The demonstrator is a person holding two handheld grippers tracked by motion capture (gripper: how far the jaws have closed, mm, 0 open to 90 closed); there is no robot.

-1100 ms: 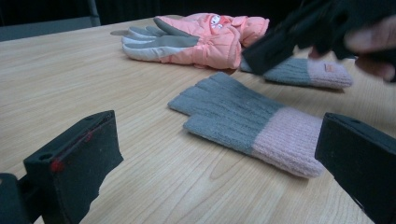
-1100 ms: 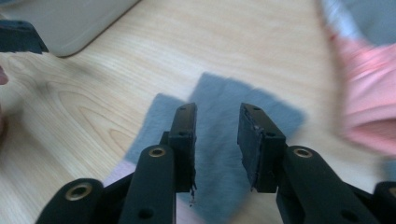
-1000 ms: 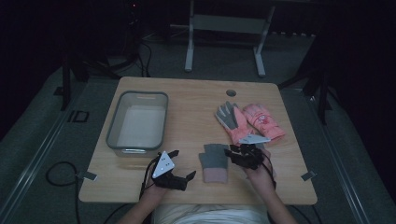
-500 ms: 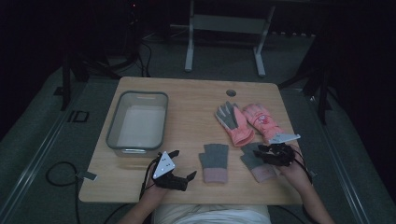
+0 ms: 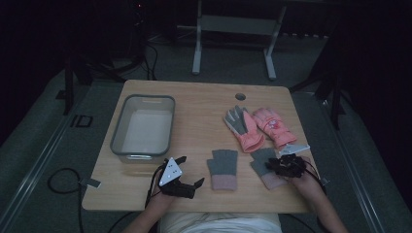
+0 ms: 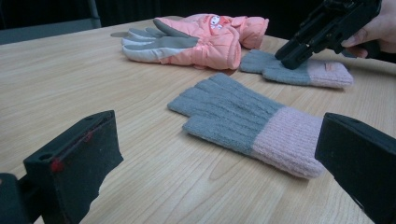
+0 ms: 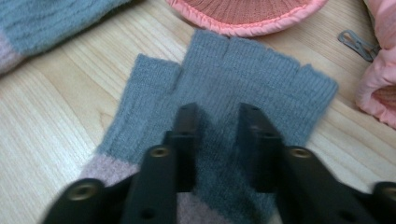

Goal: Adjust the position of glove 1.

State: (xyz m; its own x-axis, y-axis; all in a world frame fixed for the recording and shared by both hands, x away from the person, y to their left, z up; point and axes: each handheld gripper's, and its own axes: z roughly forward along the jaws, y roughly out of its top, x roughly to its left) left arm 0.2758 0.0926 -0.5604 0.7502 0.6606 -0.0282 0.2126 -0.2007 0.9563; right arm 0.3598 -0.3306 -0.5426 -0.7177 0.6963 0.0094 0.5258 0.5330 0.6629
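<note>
Two grey knit gloves with pink cuffs lie flat near the table's front edge. The left knit glove [image 5: 223, 167] [image 6: 238, 119] lies just beyond my left gripper [image 5: 190, 171] [image 6: 219, 140], which rests open on the table with nothing between its jaws. My right gripper [image 5: 273, 165] [image 7: 218, 114] points down onto the right knit glove [image 5: 262, 162] [image 7: 261, 79]. Its jaws have just been closing and stand narrow, tips pressed into the grey palm with a strip of fabric between them. In the left gripper view the right gripper [image 6: 292, 58] sits on that glove [image 6: 322, 72].
Two pink padded gloves [image 5: 245, 127] [image 5: 274, 125] [image 6: 205, 39] lie side by side behind the knit ones. A clear plastic bin [image 5: 116, 141] stands at the left of the wooden table [image 5: 194, 102]. A round hole [image 5: 240, 96] is near the far edge.
My right gripper has moved to the right with the second knit glove, away from the first one, and has come down onto the table there. The left gripper has stayed still.
</note>
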